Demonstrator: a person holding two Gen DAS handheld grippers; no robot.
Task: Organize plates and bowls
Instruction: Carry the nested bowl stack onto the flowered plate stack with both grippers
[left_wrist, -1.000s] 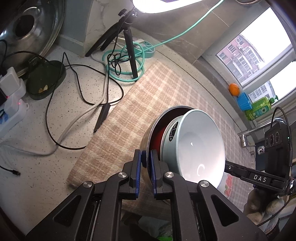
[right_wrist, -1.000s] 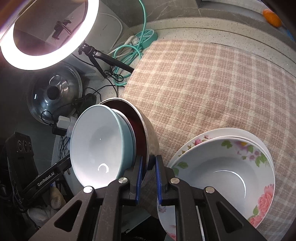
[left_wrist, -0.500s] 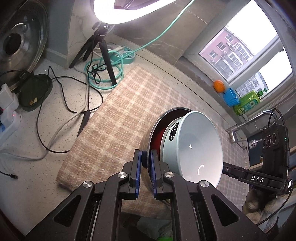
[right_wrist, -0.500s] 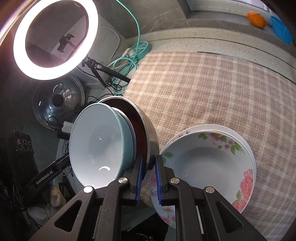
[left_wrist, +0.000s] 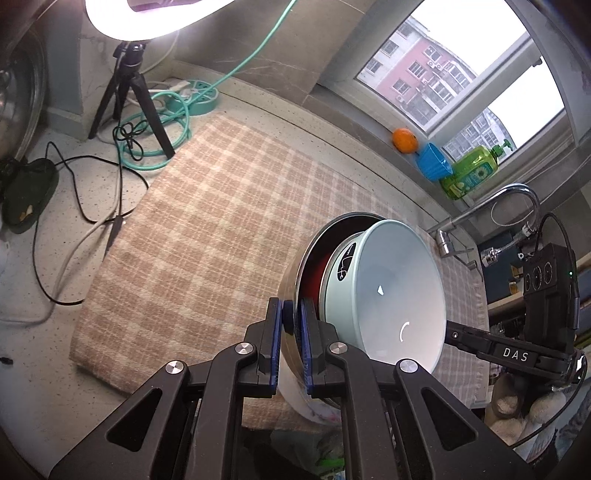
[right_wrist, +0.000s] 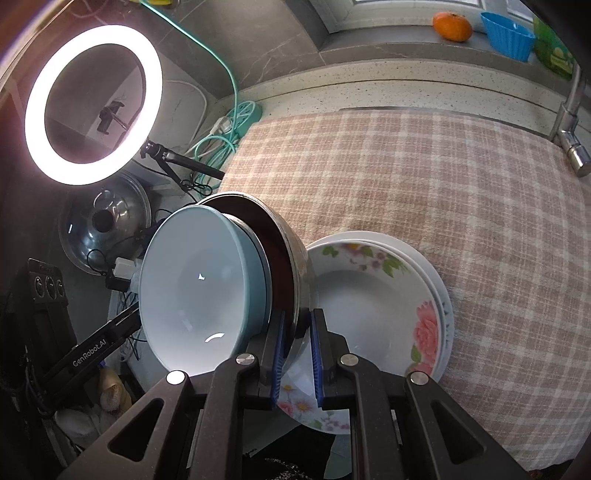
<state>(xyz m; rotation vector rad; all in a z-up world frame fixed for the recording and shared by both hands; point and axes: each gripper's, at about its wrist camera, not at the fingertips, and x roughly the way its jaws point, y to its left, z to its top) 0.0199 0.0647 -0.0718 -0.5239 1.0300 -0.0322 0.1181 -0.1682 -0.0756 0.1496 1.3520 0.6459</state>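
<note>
1. Since a second ago, the nested bowls have been carried across the checked cloth (left_wrist: 229, 236); in the right wrist view the floral plates (right_wrist: 384, 314) have slid from the lower right toward the middle, and more of the window sill shows in both views.
2. The steel bowl (right_wrist: 291, 243), tilted on edge with a pale blue bowl (right_wrist: 199, 291) nested inside it, hangs above the cloth, just beside and partly over the stacked floral plates.
3. The left gripper (left_wrist: 291, 325) is pinching the steel bowl's rim on one side, its blue pads nearly together.
4. The right gripper (right_wrist: 297, 332) is pinching the same rim from the opposite side.
5. The cloth covers the speckled counter (left_wrist: 37, 376), where black cables trail to the left.
6. A ring light (right_wrist: 92, 107) on a tripod glows at the counter's back.
7. An orange (left_wrist: 405, 140), a blue cup (left_wrist: 434, 166) and a green soap bottle (left_wrist: 471, 175) line the sill by the faucet (left_wrist: 509, 199).
</note>
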